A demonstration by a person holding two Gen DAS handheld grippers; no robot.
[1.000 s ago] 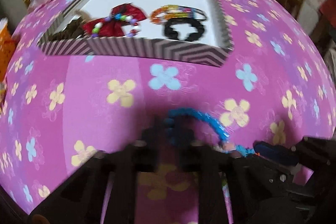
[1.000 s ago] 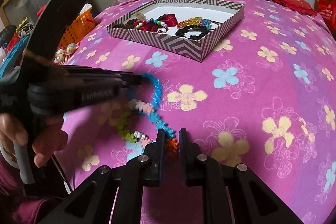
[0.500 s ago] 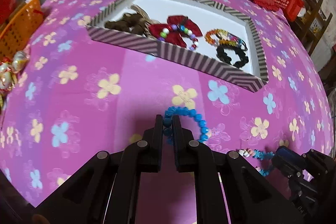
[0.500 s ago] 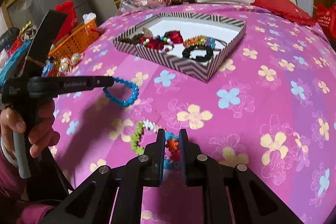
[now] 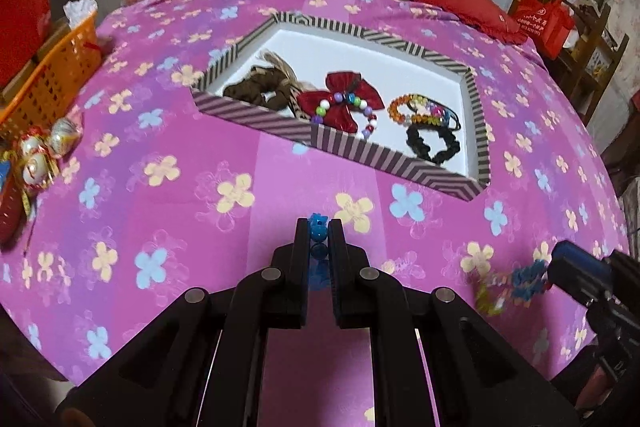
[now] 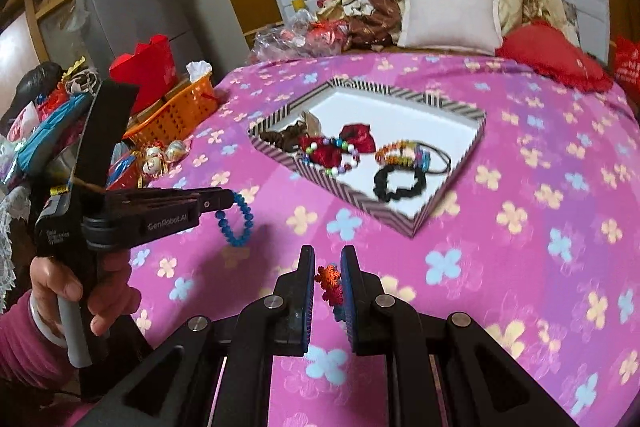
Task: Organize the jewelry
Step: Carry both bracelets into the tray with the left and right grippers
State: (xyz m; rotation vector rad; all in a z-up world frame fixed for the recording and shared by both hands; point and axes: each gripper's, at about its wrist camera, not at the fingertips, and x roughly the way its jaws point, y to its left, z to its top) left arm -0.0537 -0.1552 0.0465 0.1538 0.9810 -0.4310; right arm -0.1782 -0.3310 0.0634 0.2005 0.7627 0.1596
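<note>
Right wrist view: the room behind is crowded with a grey fridge (image 6: 132,11), a quilt and a pale pillow (image 6: 450,15), and the whole foreground is a pink flowered cloth (image 6: 540,247), soft and likely to wrinkle under anything dragged. On it sits the striped tray (image 6: 452,187), white inside, holding a red bow (image 6: 356,139), a black scrunchie (image 6: 400,183) and beaded pieces along its near side; its far half is bare. The left gripper (image 6: 230,201) is clamped on a blue bead bracelet (image 6: 236,223) that dangles clear of the cloth, short of the tray. The right gripper (image 6: 327,281) is pinched narrow on a multicoloured bracelet (image 6: 330,285), seen from the left wrist hanging in a loose, blurred loop. Both bracelets look light and limp, probably elastic with hard slick beads; gripping across the strand rather than on one bead should hold best.
</note>
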